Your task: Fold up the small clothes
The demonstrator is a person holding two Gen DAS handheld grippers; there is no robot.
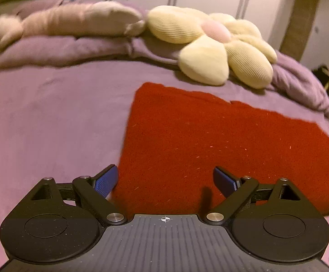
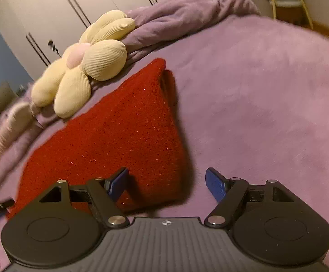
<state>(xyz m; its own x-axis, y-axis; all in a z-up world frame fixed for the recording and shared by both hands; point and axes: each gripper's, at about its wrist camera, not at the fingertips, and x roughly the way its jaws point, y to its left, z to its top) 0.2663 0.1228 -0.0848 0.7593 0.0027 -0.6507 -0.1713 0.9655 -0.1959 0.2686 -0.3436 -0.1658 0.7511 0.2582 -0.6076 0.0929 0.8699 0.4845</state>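
A red knitted garment (image 1: 209, 145) lies folded flat on the purple bed cover (image 1: 51, 124). My left gripper (image 1: 165, 181) is open and empty, hovering over the garment's near left corner. In the right wrist view the same garment (image 2: 119, 136) shows a doubled fold at its far end. My right gripper (image 2: 166, 182) is open and empty over the garment's near right corner, its left pad (image 2: 118, 184) above the cloth and its right pad (image 2: 215, 187) above the bed cover (image 2: 266, 113).
A cream flower-shaped cushion (image 1: 216, 45) (image 2: 80, 68) lies just beyond the garment. A beige plush toy (image 1: 73, 22) rests on a bunched purple duvet (image 1: 62, 49) at the back. White wardrobe doors (image 2: 51, 6) stand behind the bed. The bed's right edge drops toward a yellow-legged stand (image 2: 289, 2).
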